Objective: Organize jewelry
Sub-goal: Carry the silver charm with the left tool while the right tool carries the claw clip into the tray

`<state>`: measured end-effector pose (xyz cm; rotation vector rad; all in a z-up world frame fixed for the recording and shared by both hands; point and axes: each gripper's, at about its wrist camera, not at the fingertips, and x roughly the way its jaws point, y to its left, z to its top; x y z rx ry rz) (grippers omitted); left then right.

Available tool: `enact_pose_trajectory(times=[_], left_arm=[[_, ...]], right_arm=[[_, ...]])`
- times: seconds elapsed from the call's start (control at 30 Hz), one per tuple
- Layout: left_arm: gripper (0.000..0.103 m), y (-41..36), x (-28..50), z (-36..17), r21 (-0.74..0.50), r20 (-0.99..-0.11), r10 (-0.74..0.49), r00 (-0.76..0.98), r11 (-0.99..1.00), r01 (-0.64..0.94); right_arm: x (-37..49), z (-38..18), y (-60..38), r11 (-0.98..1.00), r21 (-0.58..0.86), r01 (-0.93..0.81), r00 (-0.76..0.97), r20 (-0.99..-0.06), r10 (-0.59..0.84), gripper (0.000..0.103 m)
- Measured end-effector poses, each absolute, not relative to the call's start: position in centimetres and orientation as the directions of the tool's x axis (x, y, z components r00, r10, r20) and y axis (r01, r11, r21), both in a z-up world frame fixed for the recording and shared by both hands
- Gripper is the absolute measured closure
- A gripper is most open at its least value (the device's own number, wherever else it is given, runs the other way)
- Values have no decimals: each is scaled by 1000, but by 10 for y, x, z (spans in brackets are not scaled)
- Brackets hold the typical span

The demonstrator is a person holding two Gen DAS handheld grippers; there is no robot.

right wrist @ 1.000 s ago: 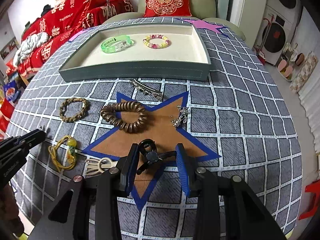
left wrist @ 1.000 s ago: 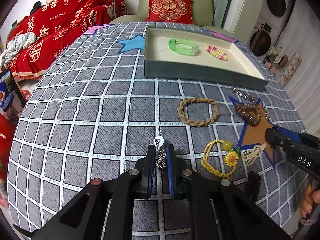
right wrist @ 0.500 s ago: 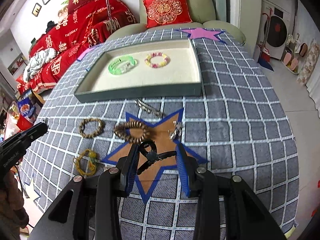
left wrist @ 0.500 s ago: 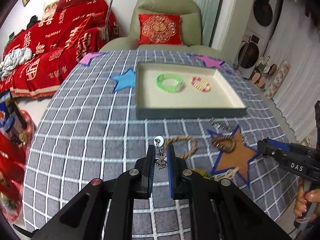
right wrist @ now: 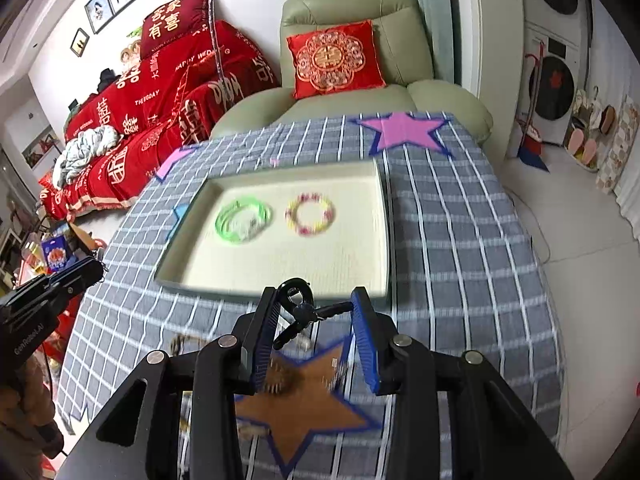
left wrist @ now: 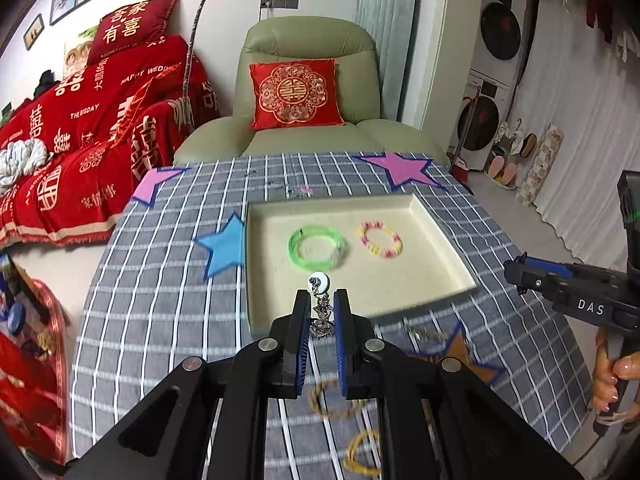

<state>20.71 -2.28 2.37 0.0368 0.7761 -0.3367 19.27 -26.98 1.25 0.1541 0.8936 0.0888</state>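
Both grippers are rising toward the tray (left wrist: 440, 224): left gripper (left wrist: 321, 312) pinching an earring (left wrist: 320, 304), right gripper (right wrist: 316, 312) clamping a black clip (right wrist: 300, 308).

The left tool (left wrist: 321, 312) is a matte black frame of angular linkage arms with triangular cut-outs, joined by round silver screws. Its two fingers (left wrist: 301, 322) are flat black plates faced with ribbed blue pads. The right tool (right wrist: 316, 312) has the same build: black arms, silver screw heads, and blue ridged pads on the fingers (right wrist: 362, 332). Seen from the side, its black body carries a blue strip along the top and white lettering reading "DAS". The person's hand (left wrist: 612, 384) has glossy polished nails.
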Motion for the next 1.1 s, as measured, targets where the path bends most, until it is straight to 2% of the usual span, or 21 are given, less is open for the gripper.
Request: enact_pose_trajectory(times=[0.3,0.57,0.9,1.1], left_arm=[[83,-38,283,0,-98,-732,-254,633,958,271],[83,-59,331,-48,-38,-788,-180,588,969,245],[83,-68,351,-84,-9,-831,-137,539,972,234],[83,-75,350,-90,44,-827,-95,554,972,232]], right_arm=[[270,5,-270,982,190,-5,606,-780,154,63],[320,-42,-269,979,200,34,552,-820,148,63],[354,-90,-271,976,200,86,512,-849,129,63],[355,-100,-261,991,128,49,514,-853,85,62]])
